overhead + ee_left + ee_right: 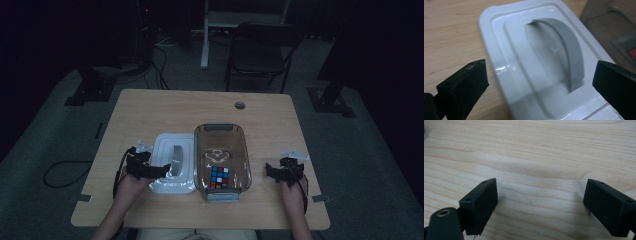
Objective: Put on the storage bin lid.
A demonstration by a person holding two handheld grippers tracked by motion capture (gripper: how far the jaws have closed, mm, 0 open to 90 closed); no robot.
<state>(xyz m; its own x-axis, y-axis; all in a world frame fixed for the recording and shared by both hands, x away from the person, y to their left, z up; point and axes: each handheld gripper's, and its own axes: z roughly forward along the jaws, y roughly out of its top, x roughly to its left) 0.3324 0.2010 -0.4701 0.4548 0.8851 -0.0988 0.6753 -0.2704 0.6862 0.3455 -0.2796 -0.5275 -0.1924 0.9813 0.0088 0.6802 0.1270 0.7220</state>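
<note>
We see the left gripper [162, 171] at lower left of the high view, jaws spread wide over the white lid [529, 62] and its grey handle [566, 50]. The clear bin [222, 156] at center holds a puzzle cube [219, 177]. The right gripper [268, 171] is released over bare table [536, 150].

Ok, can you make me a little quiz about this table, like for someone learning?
1. True or false: the white lid is on the clear box.
2. What colourful toy lies inside the box?
3. Which hand-held gripper hovers over the lid's grey handle: A left, B right?

Key: 1 false, it lies on the table beside the box. 2 a puzzle cube. 3 A, with jaws open.
</note>
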